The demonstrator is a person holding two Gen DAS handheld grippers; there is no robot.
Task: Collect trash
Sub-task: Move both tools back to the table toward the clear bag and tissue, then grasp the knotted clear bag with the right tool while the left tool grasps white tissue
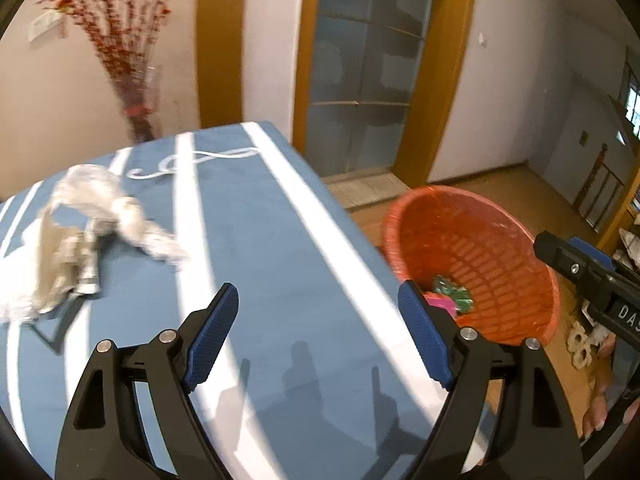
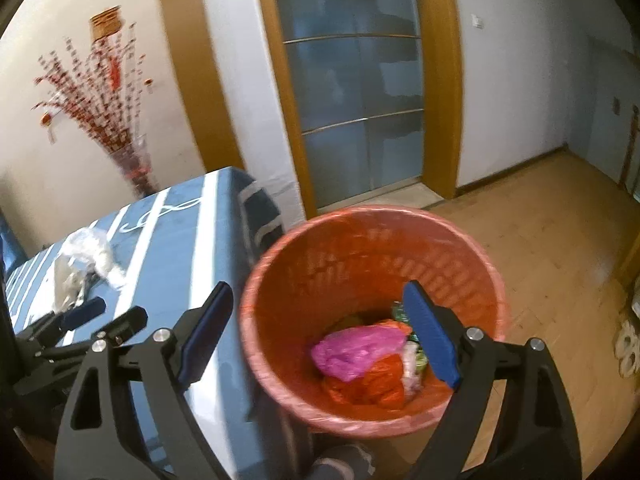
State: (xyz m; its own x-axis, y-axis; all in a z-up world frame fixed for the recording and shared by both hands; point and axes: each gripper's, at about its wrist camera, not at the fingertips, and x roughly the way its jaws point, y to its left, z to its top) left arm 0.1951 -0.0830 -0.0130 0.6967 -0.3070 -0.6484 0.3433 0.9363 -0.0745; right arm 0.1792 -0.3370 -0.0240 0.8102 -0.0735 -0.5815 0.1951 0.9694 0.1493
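Crumpled clear and white plastic trash (image 1: 76,236) lies on the blue striped tablecloth (image 1: 256,240) at the left; it also shows in the right wrist view (image 2: 86,260). My left gripper (image 1: 320,336) is open and empty above the table's near edge, to the right of that trash. An orange basket bin (image 2: 372,320) stands on the floor beside the table, also in the left wrist view (image 1: 472,256). It holds a pink bag (image 2: 356,350), red plastic (image 2: 372,388) and green wrappers. My right gripper (image 2: 320,336) is open and empty over the bin's near rim.
A vase of red branches (image 1: 128,60) stands behind the table by the wall. A glass sliding door (image 2: 356,96) in a wooden frame is straight ahead. Wooden floor (image 2: 560,248) stretches to the right, with slippers (image 2: 628,344) at the far right.
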